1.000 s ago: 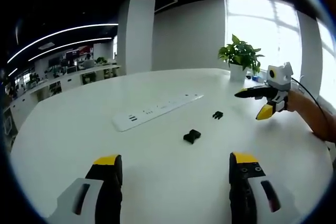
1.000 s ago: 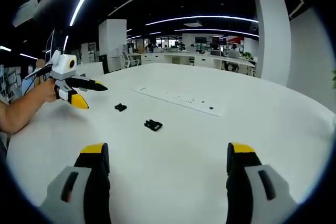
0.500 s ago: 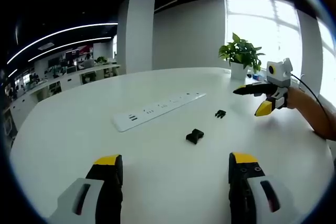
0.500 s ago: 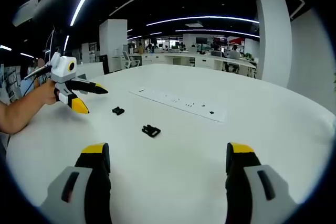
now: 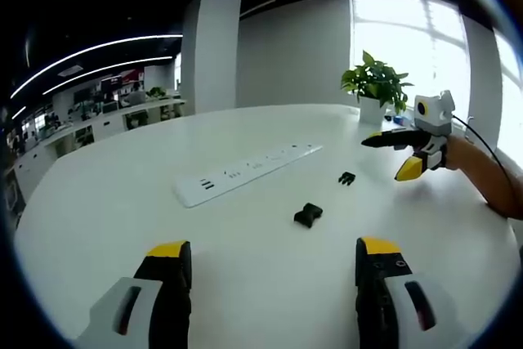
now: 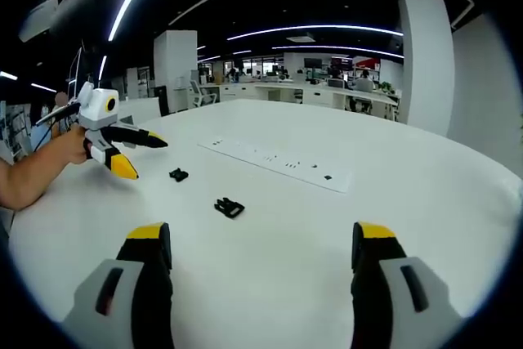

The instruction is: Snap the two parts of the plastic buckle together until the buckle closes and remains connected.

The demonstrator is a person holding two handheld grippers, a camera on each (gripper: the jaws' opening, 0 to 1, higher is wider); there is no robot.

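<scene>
Two black plastic buckle parts lie apart on the white table. In the left gripper view the larger part [image 5: 308, 215] is near the middle and the smaller part [image 5: 346, 178] lies farther off to the right. My left gripper [image 5: 274, 255] stands open above the table, short of both. The right gripper [image 5: 394, 155] hangs open in the air beyond the smaller part, held by a hand. In the right gripper view the larger part [image 6: 229, 208] and smaller part [image 6: 178, 175] lie ahead of my open right gripper [image 6: 260, 247]; the left gripper [image 6: 139, 153] hovers open at the left.
A long white power strip [image 5: 245, 172] lies across the table behind the buckle parts, also seen as the power strip [image 6: 278, 164]. A potted plant [image 5: 375, 87] stands at the far table edge by the window. Desks and a pillar fill the office behind.
Both views have shifted slightly: the buckle parts sit a little farther right and lower in the left gripper view, farther left in the right gripper view. Both grippers stay open.
</scene>
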